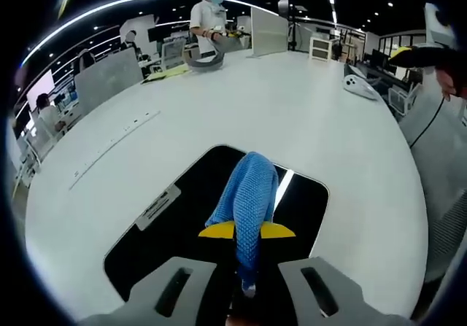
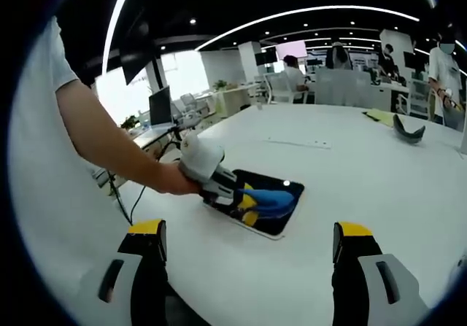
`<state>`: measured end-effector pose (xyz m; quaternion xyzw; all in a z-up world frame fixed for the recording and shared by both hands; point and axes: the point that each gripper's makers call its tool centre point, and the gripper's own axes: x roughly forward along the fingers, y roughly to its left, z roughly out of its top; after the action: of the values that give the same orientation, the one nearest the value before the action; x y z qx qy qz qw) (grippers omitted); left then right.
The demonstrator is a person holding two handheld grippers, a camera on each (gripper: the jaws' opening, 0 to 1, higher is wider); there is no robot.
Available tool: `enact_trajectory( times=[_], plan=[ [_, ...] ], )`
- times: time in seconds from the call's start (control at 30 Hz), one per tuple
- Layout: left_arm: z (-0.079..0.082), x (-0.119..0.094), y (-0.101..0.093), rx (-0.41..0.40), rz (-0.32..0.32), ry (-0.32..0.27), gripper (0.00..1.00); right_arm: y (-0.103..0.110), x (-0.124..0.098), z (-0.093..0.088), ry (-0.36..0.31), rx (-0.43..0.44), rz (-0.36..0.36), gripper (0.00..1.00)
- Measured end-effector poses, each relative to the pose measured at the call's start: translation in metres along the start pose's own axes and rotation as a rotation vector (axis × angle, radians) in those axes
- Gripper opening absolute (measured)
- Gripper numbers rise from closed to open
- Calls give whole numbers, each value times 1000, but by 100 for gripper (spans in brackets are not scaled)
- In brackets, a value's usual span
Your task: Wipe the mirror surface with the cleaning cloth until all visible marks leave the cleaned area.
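Left gripper [image 1: 246,278] fingers clamped on blue cloth [image 1: 248,195] over mirror [image 1: 182,224]; right gripper [image 2: 248,257] fingers apart

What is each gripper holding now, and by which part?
The left gripper is shut on the blue knitted cleaning cloth, pinching its near end; the rest lies on the dark rectangular mirror. The right gripper is open and holds nothing.

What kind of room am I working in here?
Probably an open-plan office or lab: a big white table, desks with monitors, ceiling strip lights, and people at workstations behind.
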<state>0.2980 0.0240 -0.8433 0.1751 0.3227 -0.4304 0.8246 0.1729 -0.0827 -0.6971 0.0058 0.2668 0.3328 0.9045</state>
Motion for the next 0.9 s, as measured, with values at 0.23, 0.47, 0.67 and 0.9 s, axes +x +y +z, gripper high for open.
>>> enact_trajectory(
  times=[0.23, 0.47, 0.67, 0.9],
  plan=[
    [-4, -6, -8, -4, 5, 2, 7, 2, -4, 1, -12, -2, -10, 94],
    [-11, -11, -17, 28, 7, 7, 6, 3, -8, -1, -22, 4, -16, 94],
    [-15, -16, -23, 22, 10, 3, 6, 6, -10, -2, -25, -1, -17, 94],
    [-18, -21, -31, 9, 20, 1, 6, 8, -11, -3, -21, -7, -10, 94]
  ],
)
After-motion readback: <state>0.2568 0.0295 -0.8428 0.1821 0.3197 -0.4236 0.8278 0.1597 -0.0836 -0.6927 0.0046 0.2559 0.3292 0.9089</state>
